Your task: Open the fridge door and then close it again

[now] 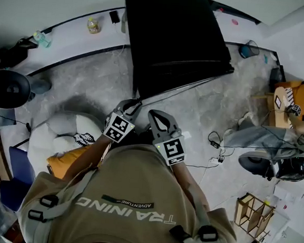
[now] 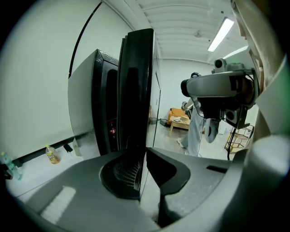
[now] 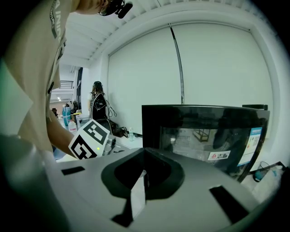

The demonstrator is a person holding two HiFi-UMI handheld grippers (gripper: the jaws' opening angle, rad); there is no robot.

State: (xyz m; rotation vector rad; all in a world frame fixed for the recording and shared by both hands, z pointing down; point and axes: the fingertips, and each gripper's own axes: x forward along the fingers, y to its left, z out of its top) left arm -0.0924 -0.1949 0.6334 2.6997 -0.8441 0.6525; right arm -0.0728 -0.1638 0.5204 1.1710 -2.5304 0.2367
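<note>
left gripper (image 1: 130,106): jaws pressed together down to a thin slit, nothing between them.
right gripper (image 1: 156,116): jaws also together, only a pale sliver of floor showing through, holding nothing.
fridge (image 1: 175,35): black, stood ahead of both grippers and close. Neither gripper touched it.
door state: couldn't tell from these views whether it was shut or slightly ajar.
key relation: the door edge (image 2: 136,90) sat dead ahead of the left gripper, seen edge-on, with its long axis vertical.
right side: the glossy door front (image 3: 204,136) lay ahead and to the right of the right gripper, face-on rather than edge-on.
nearer arm: left, with its tips just beside the fridge's near front corner.
judgement: the left gripper looked better placed to take the edge, and its jaws would need to spread first.
</note>
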